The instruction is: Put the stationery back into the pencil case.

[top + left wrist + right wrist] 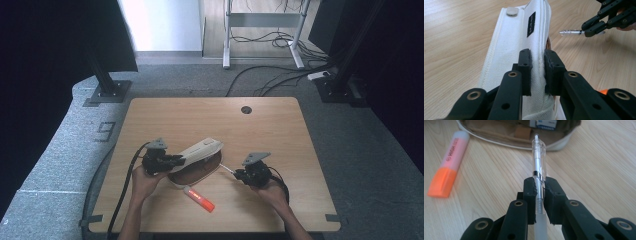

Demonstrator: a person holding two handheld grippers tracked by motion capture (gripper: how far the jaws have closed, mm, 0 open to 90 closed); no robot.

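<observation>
A white fabric pencil case (197, 157) lies open on the wooden table (270, 125), its brown inside (499, 131) facing the person. My left gripper (175, 161) is shut on the case's white lid flap (524, 40) and holds it raised. My right gripper (239, 174) is shut on a clear pen (538, 157), whose end points at the case's opening from just outside it. The same pen (571, 32) pokes out of the right gripper's black jaws in the left gripper view. An orange highlighter (199, 198) lies on the table in front of the case.
A round cable hole (246, 109) sits near the table's far edge. Bare wood lies behind and on both sides of the case. Beyond the table are grey carpet, black stands, a desk frame and floor cables (280, 75).
</observation>
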